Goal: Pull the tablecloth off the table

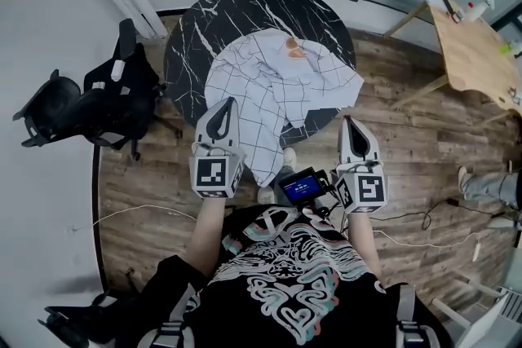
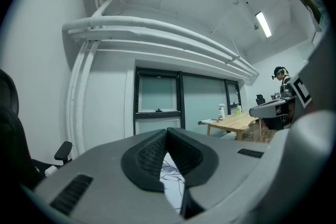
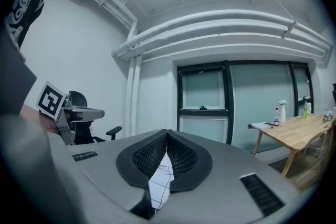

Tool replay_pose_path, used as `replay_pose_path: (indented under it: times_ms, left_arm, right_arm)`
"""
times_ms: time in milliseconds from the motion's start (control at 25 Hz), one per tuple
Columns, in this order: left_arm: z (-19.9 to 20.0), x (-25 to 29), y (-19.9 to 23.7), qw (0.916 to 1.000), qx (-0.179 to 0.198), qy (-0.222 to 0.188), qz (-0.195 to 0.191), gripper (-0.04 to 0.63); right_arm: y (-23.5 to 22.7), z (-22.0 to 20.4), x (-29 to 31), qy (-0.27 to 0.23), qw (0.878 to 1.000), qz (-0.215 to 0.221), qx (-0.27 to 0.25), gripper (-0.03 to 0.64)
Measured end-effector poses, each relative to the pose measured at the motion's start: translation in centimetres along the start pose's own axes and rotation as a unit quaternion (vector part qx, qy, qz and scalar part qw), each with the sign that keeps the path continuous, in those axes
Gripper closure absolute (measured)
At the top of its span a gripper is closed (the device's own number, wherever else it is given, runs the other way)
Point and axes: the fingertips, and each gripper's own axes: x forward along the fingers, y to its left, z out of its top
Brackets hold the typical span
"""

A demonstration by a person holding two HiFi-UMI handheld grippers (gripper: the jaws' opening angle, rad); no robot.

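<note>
A white grid-patterned tablecloth point(image 1: 273, 85) lies crumpled on the near half of a round black marble table point(image 1: 245, 8), and one fold hangs over the near edge. My left gripper point(image 1: 228, 103) is shut at the cloth's left edge. My right gripper point(image 1: 347, 121) is shut at its right corner. In the left gripper view the pads meet at the left gripper's tip point(image 2: 168, 131), with the tablecloth point(image 2: 171, 176) showing in the gap below. The right gripper view shows the same: the right gripper's tip point(image 3: 167, 134) is shut and a strip of tablecloth point(image 3: 160, 183) hangs between the pads.
An orange patch point(image 1: 294, 50) shows on the cloth near the table's middle. A black office chair point(image 1: 106, 102) stands left of the table. A wooden table point(image 1: 473, 53) stands at the far right. Cables point(image 1: 408, 216) run over the wood floor, and a person's leg point(image 1: 489, 185) is at the right.
</note>
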Motion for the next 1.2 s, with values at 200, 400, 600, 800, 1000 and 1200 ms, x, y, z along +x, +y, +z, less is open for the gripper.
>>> replay_pose_path:
  times_ms: [200, 400, 600, 800, 1000, 1200]
  left_arm:
    - [0.4, 1.3, 0.8, 0.9999, -0.010, 0.000, 0.013, 0.591]
    - [-0.3, 2.3, 0.6, 0.9999, -0.003, 0.011, 0.013, 0.591]
    - [-1.1, 2.7, 1.1, 0.9995, 0.005, 0.020, 0.024, 0.591]
    - [-2.3, 3.1, 1.8, 0.9986, 0.016, 0.034, 0.038, 0.591]
    - [-4.0, 3.6, 1.8, 0.9976, 0.002, 0.056, 0.041, 0.589]
    - [-5.6, 4.3, 2.0, 0.9960, 0.002, 0.078, 0.045, 0.581]
  right_arm:
    - [-0.3, 0.1, 2.2, 0.003, 1.000, 0.028, 0.001, 0.597]
    - [-0.7, -0.2, 3.7, 0.008, 0.999, 0.039, 0.004, 0.597]
    - [-0.6, -1.4, 4.6, 0.028, 0.998, 0.062, 0.009, 0.597]
    - [-0.6, -2.7, 5.7, 0.044, 0.996, 0.074, 0.012, 0.597]
    - [-0.9, -3.2, 7.0, 0.051, 0.994, 0.092, 0.010, 0.598]
    - [-1.5, -4.4, 8.2, 0.067, 0.993, 0.094, 0.003, 0.597]
